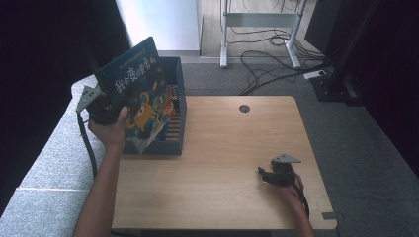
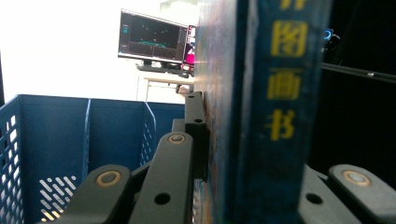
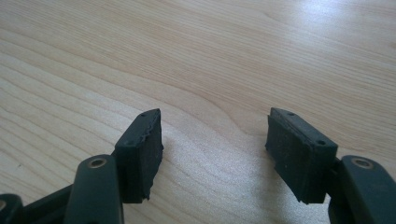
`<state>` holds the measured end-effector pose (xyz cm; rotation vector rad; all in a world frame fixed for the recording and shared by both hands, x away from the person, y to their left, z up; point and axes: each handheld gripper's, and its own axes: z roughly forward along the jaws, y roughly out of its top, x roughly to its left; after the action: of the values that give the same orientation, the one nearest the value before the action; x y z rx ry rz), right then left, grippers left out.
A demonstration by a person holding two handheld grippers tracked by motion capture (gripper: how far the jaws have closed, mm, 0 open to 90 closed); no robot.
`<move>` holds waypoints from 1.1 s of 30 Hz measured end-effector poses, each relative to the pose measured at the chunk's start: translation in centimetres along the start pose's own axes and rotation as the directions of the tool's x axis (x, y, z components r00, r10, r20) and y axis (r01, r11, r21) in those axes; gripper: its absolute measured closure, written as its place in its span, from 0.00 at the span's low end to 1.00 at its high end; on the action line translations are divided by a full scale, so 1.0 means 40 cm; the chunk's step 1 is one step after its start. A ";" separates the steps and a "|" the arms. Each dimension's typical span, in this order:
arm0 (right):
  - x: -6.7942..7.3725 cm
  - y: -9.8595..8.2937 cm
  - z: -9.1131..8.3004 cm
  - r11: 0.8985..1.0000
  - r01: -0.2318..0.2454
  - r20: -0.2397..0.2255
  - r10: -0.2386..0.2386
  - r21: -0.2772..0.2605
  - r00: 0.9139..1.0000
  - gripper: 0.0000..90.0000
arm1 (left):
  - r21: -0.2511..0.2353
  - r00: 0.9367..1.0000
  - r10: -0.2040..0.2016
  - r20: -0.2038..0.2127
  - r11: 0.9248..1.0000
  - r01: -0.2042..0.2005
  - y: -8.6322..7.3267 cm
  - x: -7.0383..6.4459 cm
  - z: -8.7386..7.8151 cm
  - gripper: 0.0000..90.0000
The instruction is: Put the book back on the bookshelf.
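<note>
A blue picture book (image 1: 136, 86) with yellow and white lettering and cartoon figures is held tilted over a blue perforated bin (image 1: 175, 106) at the table's left edge. My left gripper (image 1: 101, 111) is shut on the book's lower left corner. In the left gripper view the book's spine (image 2: 275, 102) stands upright between the jaws, with the bin wall (image 2: 56, 140) behind. My right gripper (image 1: 267, 175) rests low over the wooden table (image 1: 222, 148) at the front right, open, with bare wood between its pads (image 3: 140, 154).
Other books stand inside the bin (image 1: 170, 121). A round cable hole (image 1: 244, 108) sits near the table's far edge. Cables (image 1: 267, 64) and a desk frame (image 1: 259, 19) lie on the floor beyond. A monitor (image 2: 152, 37) shows behind the bin.
</note>
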<state>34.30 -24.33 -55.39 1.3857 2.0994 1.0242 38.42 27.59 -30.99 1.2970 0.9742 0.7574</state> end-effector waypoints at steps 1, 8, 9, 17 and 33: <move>0.000 0.000 0.000 1.000 0.000 0.001 0.000 0.000 1.000 0.39 | 0.002 1.000 0.001 -0.003 1.000 -0.001 -0.001 0.000 0.003 0.92; 0.001 0.000 0.000 1.000 0.003 0.005 -0.003 0.000 1.000 0.40 | -0.016 0.999 -0.007 -0.034 1.000 0.007 -0.008 -0.001 0.017 0.92; 0.001 0.000 0.000 1.000 0.002 0.005 -0.002 0.000 1.000 0.40 | -0.016 0.999 -0.003 -0.036 1.000 0.003 -0.009 -0.001 0.018 0.92; 0.001 0.000 0.000 1.000 0.001 0.003 -0.001 0.000 1.000 0.40 | -0.011 0.998 0.010 -0.058 1.000 -0.011 -0.008 -0.005 0.033 0.92; -0.002 0.000 -0.001 1.000 0.002 -0.004 -0.002 0.000 1.000 0.40 | 0.001 0.998 0.024 -0.066 1.000 -0.024 -0.017 -0.023 0.074 0.92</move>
<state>34.31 -24.42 -55.39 1.3823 2.1028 1.0273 40.68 25.40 -31.52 1.2930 1.0129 0.8232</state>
